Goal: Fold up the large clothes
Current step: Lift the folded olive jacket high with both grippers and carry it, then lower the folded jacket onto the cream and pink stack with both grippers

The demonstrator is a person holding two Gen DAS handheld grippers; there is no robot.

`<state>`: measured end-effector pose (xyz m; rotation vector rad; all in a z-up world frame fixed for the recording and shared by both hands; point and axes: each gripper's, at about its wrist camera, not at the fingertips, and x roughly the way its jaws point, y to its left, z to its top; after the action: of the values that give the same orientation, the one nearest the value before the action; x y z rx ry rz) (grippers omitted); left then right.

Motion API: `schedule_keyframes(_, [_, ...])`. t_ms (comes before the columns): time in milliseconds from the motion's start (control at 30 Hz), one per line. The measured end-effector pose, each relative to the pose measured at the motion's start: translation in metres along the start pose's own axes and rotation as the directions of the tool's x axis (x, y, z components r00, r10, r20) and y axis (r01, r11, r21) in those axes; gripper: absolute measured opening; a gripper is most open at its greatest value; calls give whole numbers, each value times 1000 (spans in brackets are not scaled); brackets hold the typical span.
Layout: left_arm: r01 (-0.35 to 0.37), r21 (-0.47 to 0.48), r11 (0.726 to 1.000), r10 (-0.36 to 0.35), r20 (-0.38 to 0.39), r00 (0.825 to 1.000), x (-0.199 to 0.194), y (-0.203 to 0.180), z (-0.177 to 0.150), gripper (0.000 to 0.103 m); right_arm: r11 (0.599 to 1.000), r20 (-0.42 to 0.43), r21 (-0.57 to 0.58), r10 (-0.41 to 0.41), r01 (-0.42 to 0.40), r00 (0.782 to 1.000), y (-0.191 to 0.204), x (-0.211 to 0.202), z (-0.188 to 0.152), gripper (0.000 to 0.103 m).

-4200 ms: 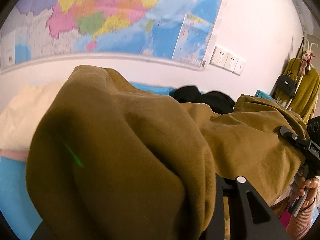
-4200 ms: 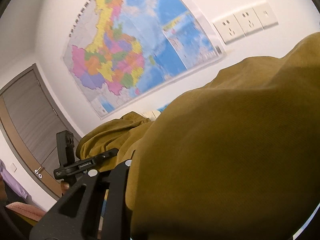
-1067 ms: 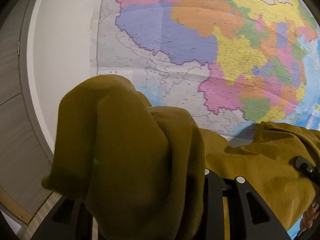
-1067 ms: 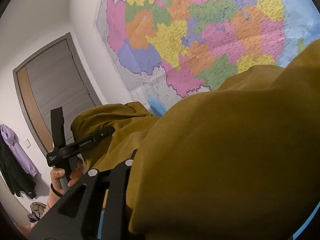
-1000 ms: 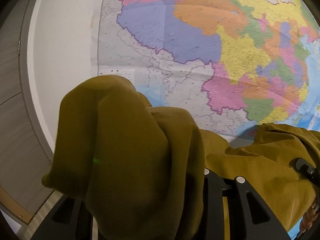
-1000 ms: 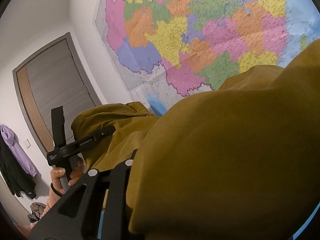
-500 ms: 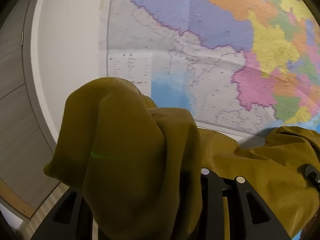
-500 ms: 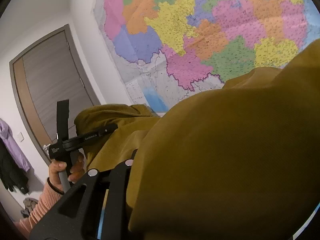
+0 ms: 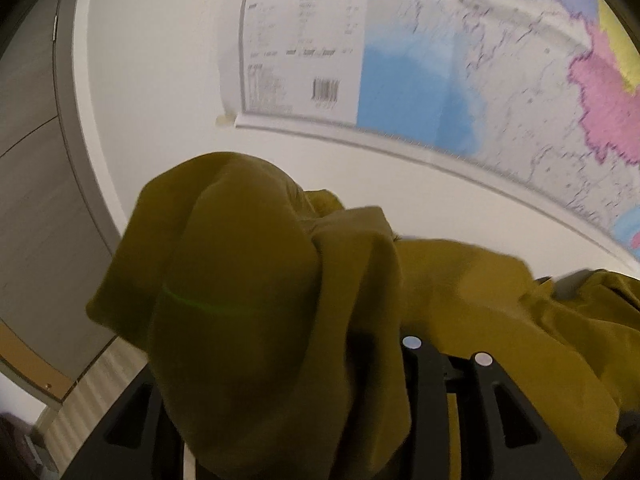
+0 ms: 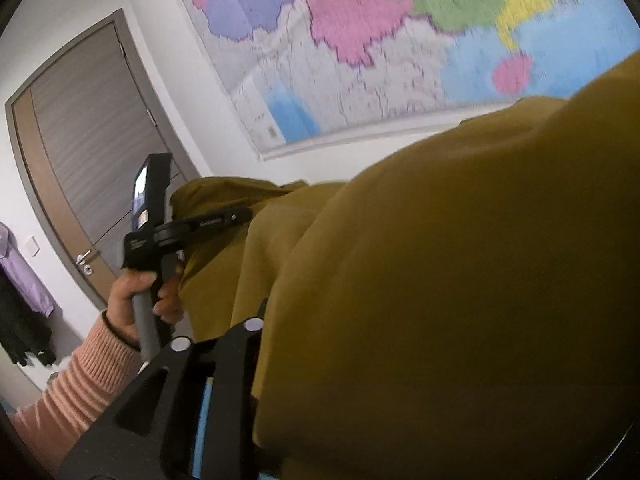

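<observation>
Mustard-coloured cloth, 1 large garment (image 10: 460,280) of fine ribbed weave, fills both views and hangs bunched in soft rounded folds between the 2 grippers, held up in front of 1 glossy paper wall map (image 10: 400,40) at 12 o'clock. 1 grey wood-grain door (image 10: 92,152) stands at 9 o'clock in the right view. Right gripper (image 10: 256,360): black plastic, its fingers buried under the fabric; its jaws have just been opening with cloth between them, though whether they still pinch it cannot be told. Left gripper (image 9: 400,368) is likewise draped, jaws hidden, grip unclear. 1 left hand (image 10: 136,300) in a ribbed pink sleeve (image 10: 80,384) grasps its handle upright.
</observation>
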<state>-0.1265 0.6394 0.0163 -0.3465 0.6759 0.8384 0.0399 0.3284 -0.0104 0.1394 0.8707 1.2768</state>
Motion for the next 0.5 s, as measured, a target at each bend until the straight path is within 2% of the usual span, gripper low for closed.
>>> schedule_keyframes(67, [-8,-2,1000,8,-14,1000,4,3,-3,39,999,-27,34,22,-21,999,-6,-10,-7,69])
schedule_keyframes(133, [-20,-12,1000,20,-35,999,10,9,-6,44,997,-49,59,51,-48,997,-13,-23,-16,73])
schedule_keyframes(167, [-22,-18,1000,21,-46,999,13,11,-7,49,997,-64,66,54,-50,997,-19,-35,-22,80])
schedule_keyframes(200, [-35,-30,999,34,-60,998,16,13,-9,55,996,-72,76,57,-52,996,-24,-45,-26,82])
schedule_keyframes(267, [-63,-48,997,60,-76,995,20,18,-13,69,992,-88,92,96,-88,992,-34,-69,-36,80])
schedule_keyframes(400, [-111,-25,993,109,-71,992,12,23,-18,79,999,-85,39,6,-2,996,-43,-119,-48,75])
schedule_keyframes(433, [-124,-20,992,122,-63,991,7,24,-19,79,999,-67,18,-45,46,997,-43,-132,-48,70])
schedule_keyframes(467, [-140,-17,990,139,-49,989,-2,25,-20,80,997,-63,3,-70,71,996,-39,-133,-41,56])
schedule_keyframes(500, [-157,-21,987,157,-27,987,-13,28,-21,81,994,-44,-8,-112,112,993,-37,-142,-39,52])
